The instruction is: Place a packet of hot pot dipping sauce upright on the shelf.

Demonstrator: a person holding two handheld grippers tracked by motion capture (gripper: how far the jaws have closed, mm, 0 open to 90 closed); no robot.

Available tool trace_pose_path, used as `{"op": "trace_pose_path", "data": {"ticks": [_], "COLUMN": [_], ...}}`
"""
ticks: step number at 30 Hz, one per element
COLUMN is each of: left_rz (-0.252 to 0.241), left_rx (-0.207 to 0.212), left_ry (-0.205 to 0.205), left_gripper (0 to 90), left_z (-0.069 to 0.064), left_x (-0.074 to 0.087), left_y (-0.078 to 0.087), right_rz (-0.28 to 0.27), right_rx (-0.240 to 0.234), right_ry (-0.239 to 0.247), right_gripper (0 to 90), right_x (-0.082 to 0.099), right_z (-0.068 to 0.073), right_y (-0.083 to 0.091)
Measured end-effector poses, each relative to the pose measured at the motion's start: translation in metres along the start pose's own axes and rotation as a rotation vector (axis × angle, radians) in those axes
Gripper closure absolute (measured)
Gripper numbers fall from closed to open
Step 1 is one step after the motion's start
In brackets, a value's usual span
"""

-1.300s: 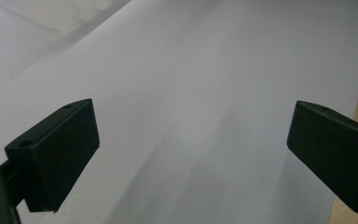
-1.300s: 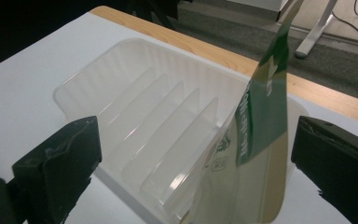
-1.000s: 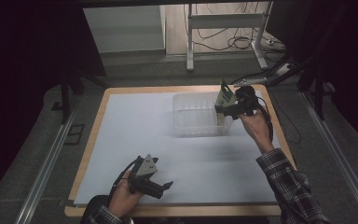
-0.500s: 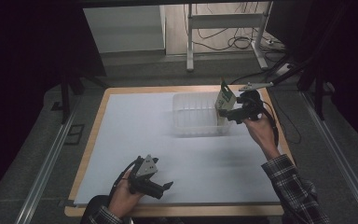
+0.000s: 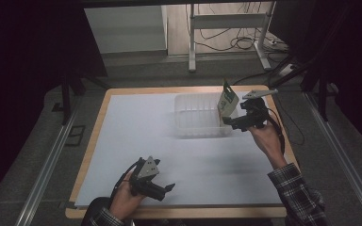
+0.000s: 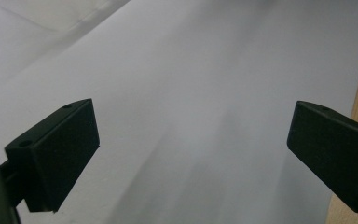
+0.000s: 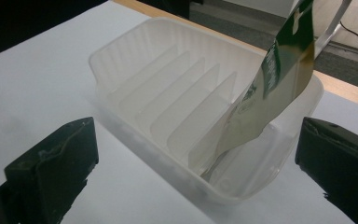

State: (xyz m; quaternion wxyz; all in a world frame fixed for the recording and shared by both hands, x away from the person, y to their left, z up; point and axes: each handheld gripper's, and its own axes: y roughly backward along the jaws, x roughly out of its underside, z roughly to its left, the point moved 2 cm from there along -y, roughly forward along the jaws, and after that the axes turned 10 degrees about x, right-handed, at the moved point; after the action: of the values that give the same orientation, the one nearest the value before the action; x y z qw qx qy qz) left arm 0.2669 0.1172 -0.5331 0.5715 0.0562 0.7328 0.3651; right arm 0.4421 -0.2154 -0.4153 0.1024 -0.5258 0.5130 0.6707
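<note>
Green packet [image 7: 279, 79] leaning in end slot of clear tray [image 7: 135, 51], right gripper [image 7: 196, 154] spread, left gripper [image 6: 191, 154] spread nearby; risk: packet toppling out unsupported

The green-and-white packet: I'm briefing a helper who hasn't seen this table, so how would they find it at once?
Start at the white sheet on the table, then go to the clear ribbed tray at its far right. The green-and-white packet leans in the tray's end slot, nearest the right tool; it is the one printed, coloured item there.
</note>
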Motion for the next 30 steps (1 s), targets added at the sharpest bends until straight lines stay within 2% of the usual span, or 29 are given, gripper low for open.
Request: {"op": "trace_pose_path", "data": {"ticks": [8,17,24,30], "left_rz": [-0.001,-0.001,-0.001,-0.005], "left_rx": [0.0,0.001,0.001,0.002], "left_ry": [0.0,0.002,0.001,0.002], "left_gripper": [1.9,1.9,1.9,1.9], "left_z": [0.0,0.0,0.0,0.0], "left_x": [0.0,0.0,0.0,0.0], "left_y": [0.0,0.0,0.0,0.001], "right_rz": [0.008,0.062,0.055,0.055], "right_rx": [-0.003,0.0,-0.012,-0.007], "right_ry": [0.014,0.044,0.027,0.03], "right_gripper": [0.0,0.0,0.0,0.0], "right_x": [0.01,0.03,0.043,0.05], "right_z": [0.005,0.012,0.014,0.014], "right_y": [0.002,0.001,0.004,0.008]}}
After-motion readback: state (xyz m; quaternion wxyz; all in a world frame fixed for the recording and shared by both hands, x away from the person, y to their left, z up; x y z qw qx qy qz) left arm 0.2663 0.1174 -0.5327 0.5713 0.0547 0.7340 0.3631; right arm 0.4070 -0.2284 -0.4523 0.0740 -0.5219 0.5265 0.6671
